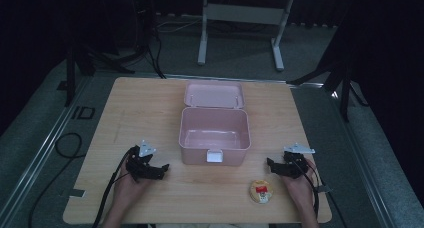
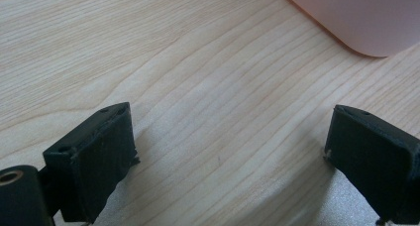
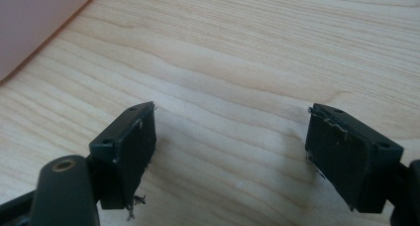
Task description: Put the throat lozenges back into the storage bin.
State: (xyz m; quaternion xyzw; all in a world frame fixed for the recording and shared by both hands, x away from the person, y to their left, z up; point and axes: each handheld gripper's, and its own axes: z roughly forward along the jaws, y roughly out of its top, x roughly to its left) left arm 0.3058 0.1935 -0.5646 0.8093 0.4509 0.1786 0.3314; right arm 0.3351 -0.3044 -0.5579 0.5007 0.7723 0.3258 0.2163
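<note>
An open pink box point(image 1: 214, 130) stands mid-table, its lid point(image 1: 214, 95) folded back behind it and its inside bare. My left gripper point(image 1: 161, 170) rests on the wood left of the box's front, jaws pointing right and open with nothing between them point(image 2: 230, 119). A corner of the pink box point(image 2: 356, 18) lies ahead of it. To the right of the box, my right gripper point(image 1: 270, 166) points left, also open and empty point(image 3: 233, 116), with the box's wall point(image 3: 29, 23) at the upper left. A small round tan item with a red label point(image 1: 260, 191) lies just in front of the right gripper.
The wooden table point(image 1: 140, 108) is bare to the left and behind the box. A white latch point(image 1: 215, 156) sticks out on the box's front wall. Dark stands and a white desk frame point(image 1: 240, 18) sit on the floor beyond the table.
</note>
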